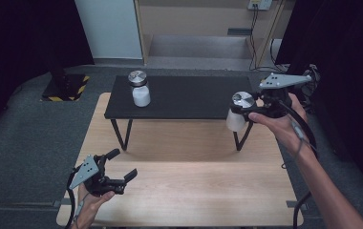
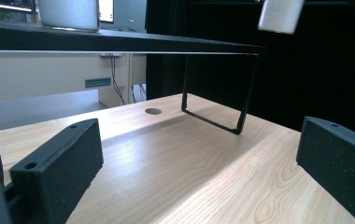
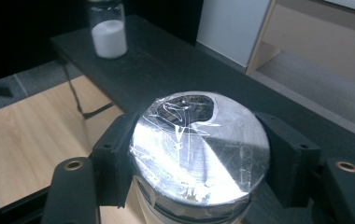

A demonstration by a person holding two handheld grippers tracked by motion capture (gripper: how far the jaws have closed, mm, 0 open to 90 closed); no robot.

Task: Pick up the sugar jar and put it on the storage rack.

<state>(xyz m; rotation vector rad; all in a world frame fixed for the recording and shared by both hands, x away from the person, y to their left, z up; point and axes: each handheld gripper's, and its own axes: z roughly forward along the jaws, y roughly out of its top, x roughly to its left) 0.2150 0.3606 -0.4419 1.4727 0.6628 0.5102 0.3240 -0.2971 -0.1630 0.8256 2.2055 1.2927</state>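
jar (image 1: 237, 112) clamped in right claw (image 1: 246, 113) — above table (image 1: 189, 191)

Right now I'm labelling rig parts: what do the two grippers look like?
Both are black. The left gripper and right gripper each carry a grey three-cornered plate on top and trail a black cable. Their jaws are flat, speckled black blocks with small holes. Both forearms are bare, with no sleeves.

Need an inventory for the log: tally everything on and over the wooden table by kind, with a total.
Jars with silver lids: 2 (one on the shelf, one held by the right gripper over the shelf's right end)
Black shelf risers: 1
Grippers: 2 (the left gripper is open over the wooden table)
Total: 5
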